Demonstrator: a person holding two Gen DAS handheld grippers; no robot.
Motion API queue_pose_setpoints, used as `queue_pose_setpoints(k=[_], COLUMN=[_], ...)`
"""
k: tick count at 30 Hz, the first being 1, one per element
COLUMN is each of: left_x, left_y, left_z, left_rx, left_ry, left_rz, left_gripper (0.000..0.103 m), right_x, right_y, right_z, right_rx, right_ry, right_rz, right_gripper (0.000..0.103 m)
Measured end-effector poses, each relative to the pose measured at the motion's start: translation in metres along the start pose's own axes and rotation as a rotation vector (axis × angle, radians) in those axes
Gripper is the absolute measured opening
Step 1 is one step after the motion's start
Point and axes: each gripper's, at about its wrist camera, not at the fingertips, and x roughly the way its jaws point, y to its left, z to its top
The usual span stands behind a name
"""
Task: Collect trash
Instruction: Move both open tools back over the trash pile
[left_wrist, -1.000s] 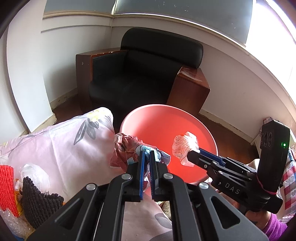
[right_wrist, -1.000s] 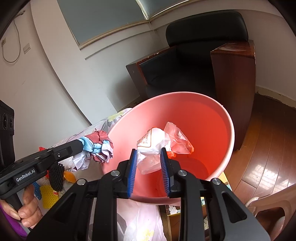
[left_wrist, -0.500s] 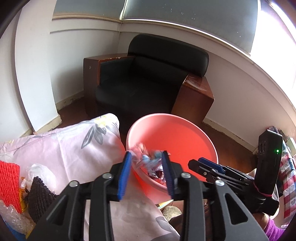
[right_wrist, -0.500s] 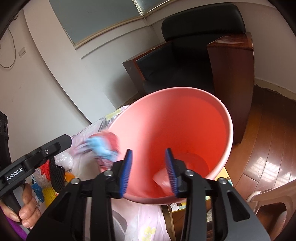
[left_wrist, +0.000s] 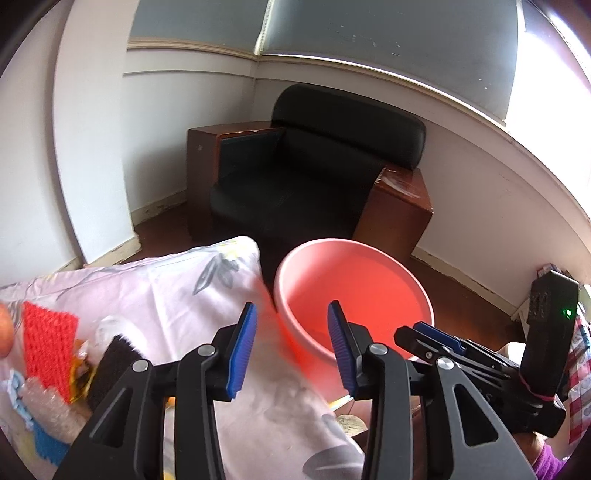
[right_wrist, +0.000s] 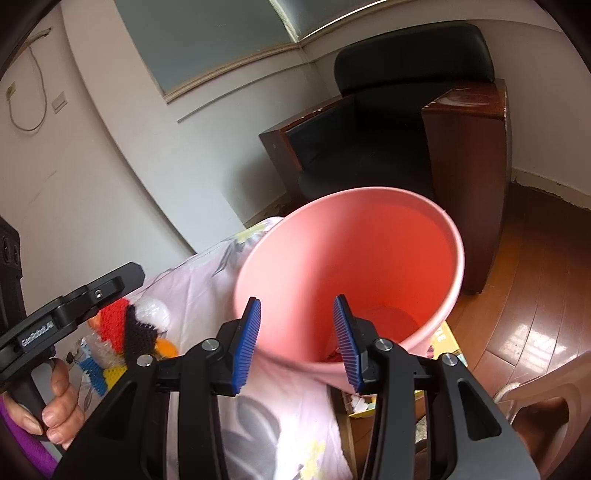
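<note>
Over the bin (right_wrist: 369, 251), both grippers are hanging with nothing in them: left gripper (left_wrist: 291, 347) and right gripper (right_wrist: 297, 341) are each showing blue pads spread wide with only air between. Remaining trash (left_wrist: 51, 354) is sitting in a pile on the flowered cloth (left_wrist: 177, 291), left of the bin and near the left gripper — red mesh (right_wrist: 116, 323), black mesh (right_wrist: 142, 338), bubble wrap (left_wrist: 40, 402), some yellow and blue bits. Judging by this, the step is between drops; next move is probably reaching back to the pile, each gripper closing on one loose piece, and the soft mesh looks likely to snag its neighbours.
</note>
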Motion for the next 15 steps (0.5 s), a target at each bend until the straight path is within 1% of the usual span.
queue_pose_setpoints(k=[11, 15], left_x=[-0.047, -0.065], left_y=[0.035, 0.048], left_z=[-0.027, -0.041], left_rx=[-0.009, -0.036], left_ry=[0.0, -0.005], left_rz=[0.136, 0.197], left_gripper=[0.039, 0.039], right_x=[-0.006, -0.002], right_y=[0.044, 0.057], right_z=[-0.021, -0.029], right_rx=[-0.044, -0.023], right_ry=[0.002, 0.023], right_rz=[0.042, 0.064], right_gripper=[0.042, 0.042])
